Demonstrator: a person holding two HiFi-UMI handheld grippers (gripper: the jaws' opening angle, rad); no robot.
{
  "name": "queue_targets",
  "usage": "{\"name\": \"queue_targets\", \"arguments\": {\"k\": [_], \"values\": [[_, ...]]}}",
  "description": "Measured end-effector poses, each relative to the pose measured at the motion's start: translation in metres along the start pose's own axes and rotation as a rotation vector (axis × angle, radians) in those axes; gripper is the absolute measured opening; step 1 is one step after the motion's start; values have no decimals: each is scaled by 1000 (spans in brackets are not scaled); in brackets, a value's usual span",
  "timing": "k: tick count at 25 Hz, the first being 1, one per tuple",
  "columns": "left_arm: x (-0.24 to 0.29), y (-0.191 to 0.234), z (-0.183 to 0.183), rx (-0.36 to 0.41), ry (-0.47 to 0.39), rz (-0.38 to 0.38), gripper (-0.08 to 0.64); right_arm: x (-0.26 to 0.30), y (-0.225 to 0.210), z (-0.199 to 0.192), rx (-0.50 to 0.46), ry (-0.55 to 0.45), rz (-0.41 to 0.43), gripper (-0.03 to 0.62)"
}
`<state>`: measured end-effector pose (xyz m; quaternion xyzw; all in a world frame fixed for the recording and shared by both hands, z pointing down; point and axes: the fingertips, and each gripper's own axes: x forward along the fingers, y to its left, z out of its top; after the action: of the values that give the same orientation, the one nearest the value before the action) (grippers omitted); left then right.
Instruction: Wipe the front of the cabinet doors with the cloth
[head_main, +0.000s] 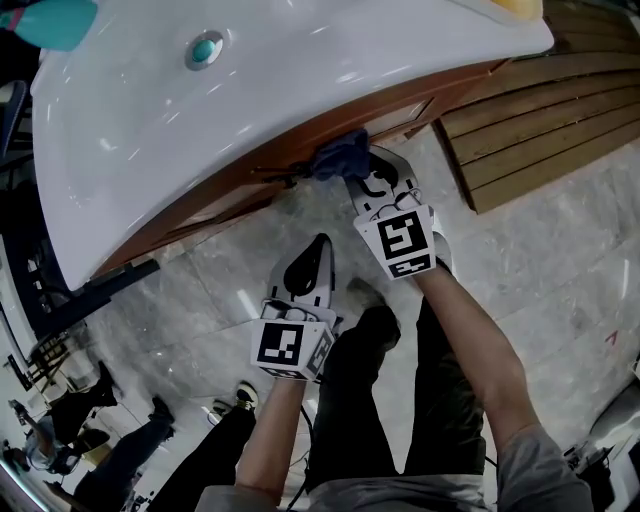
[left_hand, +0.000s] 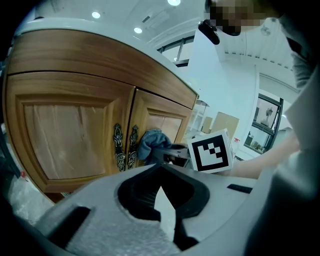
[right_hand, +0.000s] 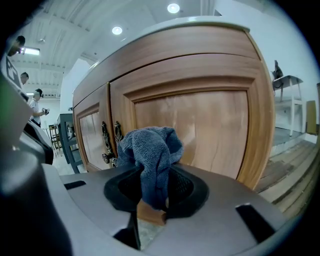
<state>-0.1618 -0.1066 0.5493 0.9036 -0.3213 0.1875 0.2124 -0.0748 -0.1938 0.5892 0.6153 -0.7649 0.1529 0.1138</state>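
Observation:
The wooden cabinet has two doors (right_hand: 200, 130) with ornate dark handles (right_hand: 111, 142) at the middle seam. My right gripper (head_main: 362, 168) is shut on a blue cloth (right_hand: 150, 150), and the bunched cloth (head_main: 338, 158) presses on the right door just beside the handles (left_hand: 125, 147). In the left gripper view the cloth (left_hand: 151, 141) and the right gripper (left_hand: 167, 151) show against that door. My left gripper (head_main: 322, 243) hangs lower, away from the cabinet over the floor. Its jaws meet with nothing between them, seen also in its own left gripper (left_hand: 160, 172) view.
A white basin (head_main: 250, 90) with a teal drain plug (head_main: 204, 49) tops the cabinet and overhangs the doors. A wooden slat platform (head_main: 540, 120) lies at the right on the marble floor (head_main: 560, 260). People (head_main: 100, 440) stand at the lower left. A dark stand (right_hand: 65, 135) is left of the cabinet.

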Motion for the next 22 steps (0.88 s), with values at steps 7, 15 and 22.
{"name": "queue_targets", "arguments": {"k": [7, 15, 22], "values": [[25, -25, 8, 23, 3, -1, 6, -11, -36, -6, 25, -7, -11, 91], [55, -55, 14, 32, 19, 1, 6, -23, -77, -10, 36, -7, -18, 91], [74, -71, 19, 37, 24, 11, 6, -32, -105, -11, 44, -17, -22, 91]]}}
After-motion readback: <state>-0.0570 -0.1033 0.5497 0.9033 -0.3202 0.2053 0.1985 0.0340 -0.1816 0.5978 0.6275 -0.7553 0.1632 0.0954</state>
